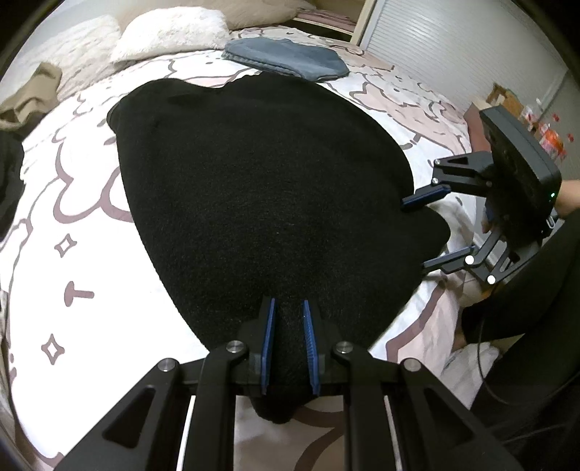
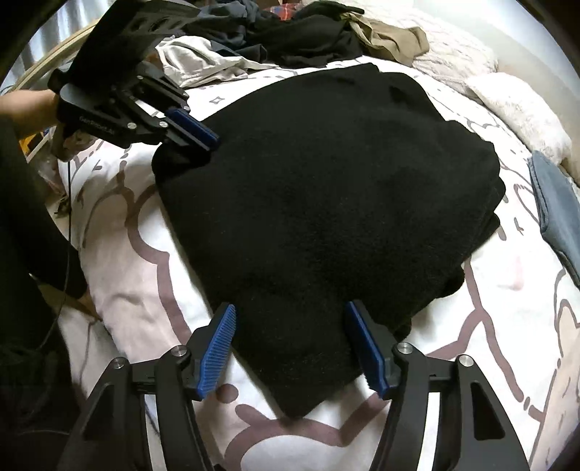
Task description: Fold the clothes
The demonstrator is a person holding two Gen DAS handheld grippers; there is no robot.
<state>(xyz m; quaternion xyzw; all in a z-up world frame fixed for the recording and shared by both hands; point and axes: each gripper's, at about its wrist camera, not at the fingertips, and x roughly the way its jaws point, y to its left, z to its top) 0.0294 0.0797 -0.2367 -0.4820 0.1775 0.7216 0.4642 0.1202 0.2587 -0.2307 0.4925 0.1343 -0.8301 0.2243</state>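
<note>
A black fleece garment (image 1: 261,188) lies folded on the patterned bedsheet (image 1: 72,224); it also fills the middle of the right wrist view (image 2: 326,203). My left gripper (image 1: 289,308) is shut on a near corner of the garment, with black fabric bunched between its blue pads; the right wrist view shows it (image 2: 214,139) at the garment's far left corner. My right gripper (image 2: 290,311) is open, its blue pads straddling another near corner of the garment. In the left wrist view it (image 1: 413,235) stands open at the garment's right edge.
A folded grey-blue garment (image 1: 286,59) lies beyond the black one, seen also at the right edge of the right wrist view (image 2: 558,210). A pile of unfolded clothes (image 2: 282,32) sits at the far side. White fluffy pillows (image 1: 170,30) lie at the bed's head.
</note>
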